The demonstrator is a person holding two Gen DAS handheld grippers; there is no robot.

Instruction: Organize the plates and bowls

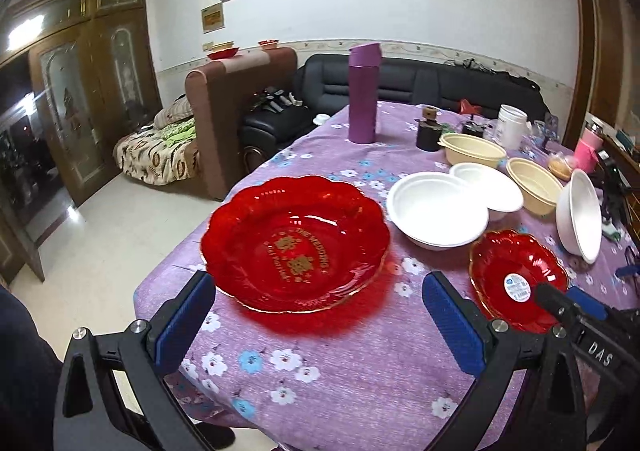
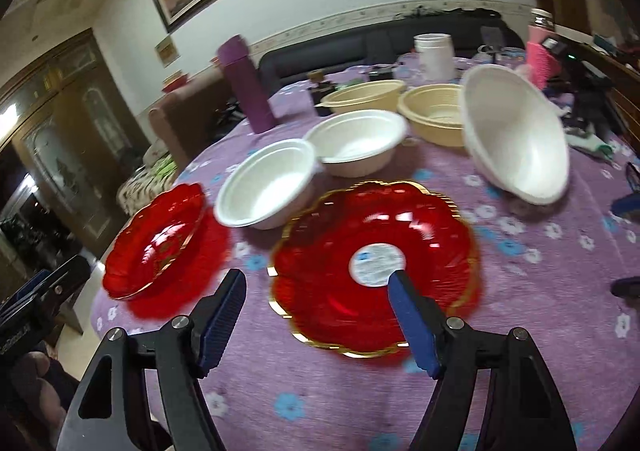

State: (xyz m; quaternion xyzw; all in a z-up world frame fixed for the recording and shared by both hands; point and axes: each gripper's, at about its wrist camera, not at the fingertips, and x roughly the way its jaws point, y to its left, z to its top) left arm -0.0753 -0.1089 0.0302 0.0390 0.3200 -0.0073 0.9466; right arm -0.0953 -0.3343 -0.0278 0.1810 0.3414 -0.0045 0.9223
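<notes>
**A:** Red glass first. What does your left camera give you?

**B:** The large red scalloped dish (image 1: 295, 243) with gold lettering sits on the worktop's purple flowered cloth (image 1: 340, 363), near its edge. My left gripper (image 1: 320, 327) has its jaws spread as wide as they go, one pad either side of the near rim, touching nothing. I'd say that spread is there because the dish is broad.

**A:** And beyond it?

**B:** A white bowl (image 1: 438, 209) overlaps a second white bowl (image 1: 490, 187), with two cream bowls (image 1: 474, 149) behind. Another white bowl (image 1: 580, 215) stands tilted on its edge. The purple flask (image 1: 363, 93) is upright, well apart.

**A:** The right camera?

**B:** The smaller red dish (image 2: 376, 267), gold-rimmed with a round white sticker, lies just ahead of my right gripper (image 2: 318, 317). The jaws are partly open and empty; one pad overlaps the dish in view, though I can't tell that it touches. The picture is blurred.

**A:** So nothing's sorted yet?

**B:** I judge not: the red dishes lie apart, probably meant to nest.
</notes>
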